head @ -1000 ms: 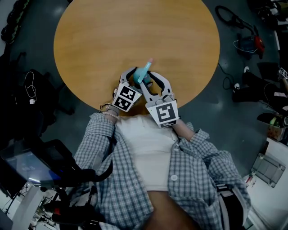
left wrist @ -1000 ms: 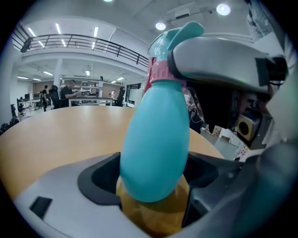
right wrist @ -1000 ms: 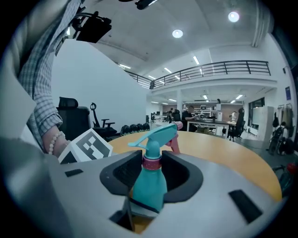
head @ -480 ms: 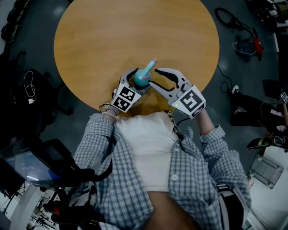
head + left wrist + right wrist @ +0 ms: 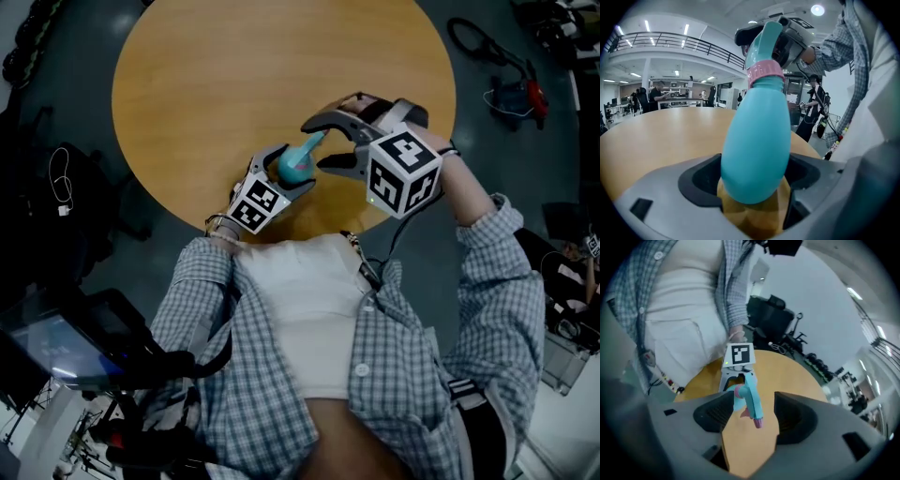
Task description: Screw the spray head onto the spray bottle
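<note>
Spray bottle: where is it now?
In the head view the teal spray bottle is clamped in the left tongs over the round table's near edge, its spray head between the opening right tongs.

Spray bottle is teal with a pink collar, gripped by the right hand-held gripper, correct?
No: the left hand-held gripper grips the teal, pink-collared spray bottle, per the left gripper view. The right hand-held gripper is opening its jaws around the spray head, not touching it.

bench (image 5: 187, 56) far edge getting cropped off up top, spray bottle (image 5: 296, 165) base hiding down inside the left tongs (image 5: 287, 171)
</note>
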A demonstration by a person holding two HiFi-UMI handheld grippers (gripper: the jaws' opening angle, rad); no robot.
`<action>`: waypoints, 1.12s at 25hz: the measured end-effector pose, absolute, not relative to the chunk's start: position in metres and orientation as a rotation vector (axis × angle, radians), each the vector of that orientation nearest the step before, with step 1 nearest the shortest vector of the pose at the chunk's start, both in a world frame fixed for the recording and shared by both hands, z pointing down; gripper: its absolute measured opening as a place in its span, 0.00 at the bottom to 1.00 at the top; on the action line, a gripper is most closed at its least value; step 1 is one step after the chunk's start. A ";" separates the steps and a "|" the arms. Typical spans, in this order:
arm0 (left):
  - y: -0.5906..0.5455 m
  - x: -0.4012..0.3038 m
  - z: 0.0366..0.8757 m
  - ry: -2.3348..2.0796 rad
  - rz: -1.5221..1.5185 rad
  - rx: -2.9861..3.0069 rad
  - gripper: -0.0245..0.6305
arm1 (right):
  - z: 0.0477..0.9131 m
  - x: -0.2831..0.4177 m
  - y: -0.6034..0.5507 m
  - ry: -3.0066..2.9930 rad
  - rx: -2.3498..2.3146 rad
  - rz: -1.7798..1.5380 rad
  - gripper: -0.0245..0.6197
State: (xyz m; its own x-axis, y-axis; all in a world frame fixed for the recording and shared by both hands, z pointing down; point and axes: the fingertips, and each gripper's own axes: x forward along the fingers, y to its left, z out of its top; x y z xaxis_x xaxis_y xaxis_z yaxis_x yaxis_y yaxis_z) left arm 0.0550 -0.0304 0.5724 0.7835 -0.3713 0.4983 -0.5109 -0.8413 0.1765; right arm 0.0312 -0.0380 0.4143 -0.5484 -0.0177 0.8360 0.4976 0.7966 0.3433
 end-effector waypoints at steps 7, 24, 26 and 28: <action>-0.031 0.059 0.575 -0.661 0.667 2.675 0.66 | 0.453 0.032 -0.017 -1.676 -0.833 -0.872 0.42; -0.034 0.068 0.572 -0.674 0.742 2.656 0.66 | 0.460 0.036 -0.017 -1.749 -0.617 -0.526 0.23; -0.034 0.066 0.573 -0.699 0.739 2.632 0.66 | 0.460 0.033 -0.019 -1.798 -0.444 -0.356 0.23; -0.035 0.066 0.573 -0.721 0.732 2.612 0.66 | 0.460 0.032 -0.023 -1.824 -0.231 -0.150 0.23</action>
